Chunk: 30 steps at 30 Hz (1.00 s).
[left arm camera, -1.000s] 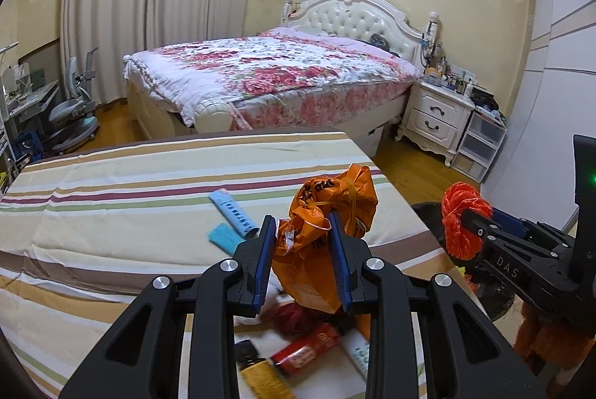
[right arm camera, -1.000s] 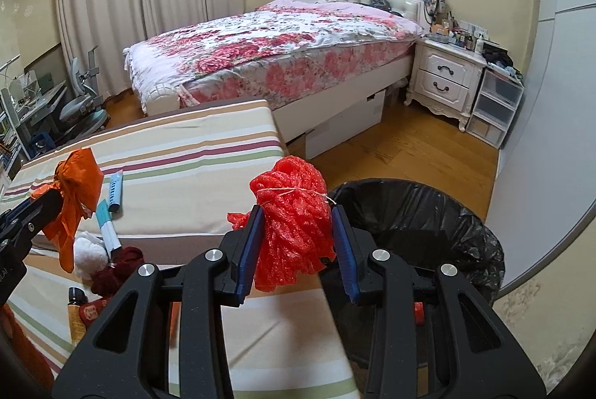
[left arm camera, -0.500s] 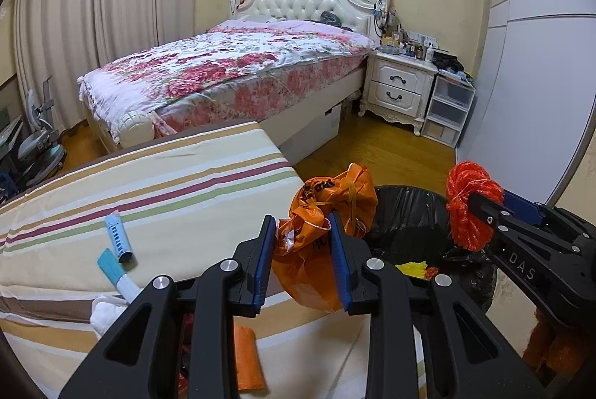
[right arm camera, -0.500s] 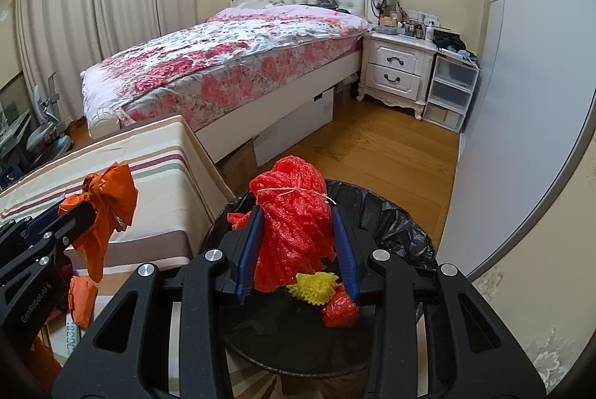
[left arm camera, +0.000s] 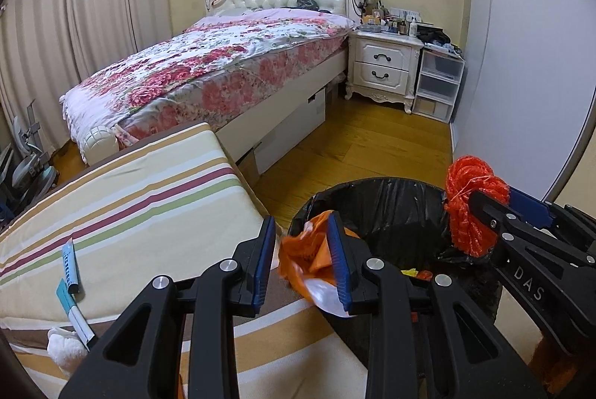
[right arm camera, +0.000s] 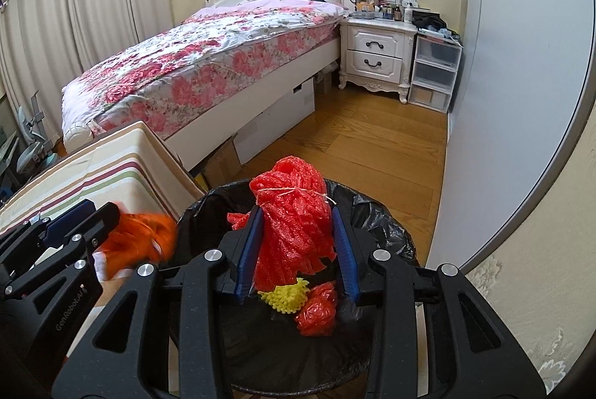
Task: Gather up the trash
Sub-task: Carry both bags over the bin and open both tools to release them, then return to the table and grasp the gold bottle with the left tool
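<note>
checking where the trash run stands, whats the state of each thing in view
left gripper: shut on the orange bag, at the bin's rim
right gripper: shut on the red net, over the bin
bin: open, black liner, yellow and red scraps inside
blue tube: lying on the striped table
nightstand: both drawers closed

Both wrist views face down, close over the bin (left arm camera: 376,209).

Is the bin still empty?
No: the right wrist view shows a yellow spiky piece and a red wad already inside the bin.
</note>
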### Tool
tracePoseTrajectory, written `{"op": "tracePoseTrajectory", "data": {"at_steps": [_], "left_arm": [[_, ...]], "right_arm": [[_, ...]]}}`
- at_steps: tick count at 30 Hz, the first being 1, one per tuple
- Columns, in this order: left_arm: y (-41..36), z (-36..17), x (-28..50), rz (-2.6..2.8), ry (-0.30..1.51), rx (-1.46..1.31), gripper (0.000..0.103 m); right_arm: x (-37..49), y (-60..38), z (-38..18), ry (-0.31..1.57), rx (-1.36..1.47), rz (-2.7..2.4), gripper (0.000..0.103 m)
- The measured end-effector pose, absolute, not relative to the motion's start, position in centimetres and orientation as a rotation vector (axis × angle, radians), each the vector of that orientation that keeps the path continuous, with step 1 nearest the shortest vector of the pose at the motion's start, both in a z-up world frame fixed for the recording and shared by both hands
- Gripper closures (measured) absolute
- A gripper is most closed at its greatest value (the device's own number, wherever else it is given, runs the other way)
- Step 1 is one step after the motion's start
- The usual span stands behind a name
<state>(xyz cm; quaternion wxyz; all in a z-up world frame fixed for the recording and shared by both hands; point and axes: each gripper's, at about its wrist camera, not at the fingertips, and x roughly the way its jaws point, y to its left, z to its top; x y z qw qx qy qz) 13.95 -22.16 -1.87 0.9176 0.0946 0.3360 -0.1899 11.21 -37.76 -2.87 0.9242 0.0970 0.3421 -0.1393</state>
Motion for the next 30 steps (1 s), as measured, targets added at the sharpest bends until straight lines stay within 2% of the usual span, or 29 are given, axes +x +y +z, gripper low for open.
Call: {"op": "tracePoseTrajectory", "data": {"at_steps": [2, 4, 16, 30], "left_arm": [[-22.7, -2.1, 14.2, -0.392, 0.696, 0.213, 0.071], [-23.0, -2.2, 14.1, -0.388, 0.695, 0.221, 0.053], [-21.8, -1.9, 13.8, -0.353, 0.702, 0.182, 0.033], [-15.5, 0.3, 10.5, -0.279, 0.69, 0.145, 0.03]], "right_arm": [[11.2, -38.0, -3.0, 0.697, 0.202, -0.293, 0.062], [11.5, -38.0, -3.2, 0.699, 0.205, -0.294, 0.057], [10.7, -38.4, -3.7, 0.707, 0.204, -0.322, 0.045], [8.0, -34.1, -2.6, 0.711, 0.162, -0.262, 0.045]]}}
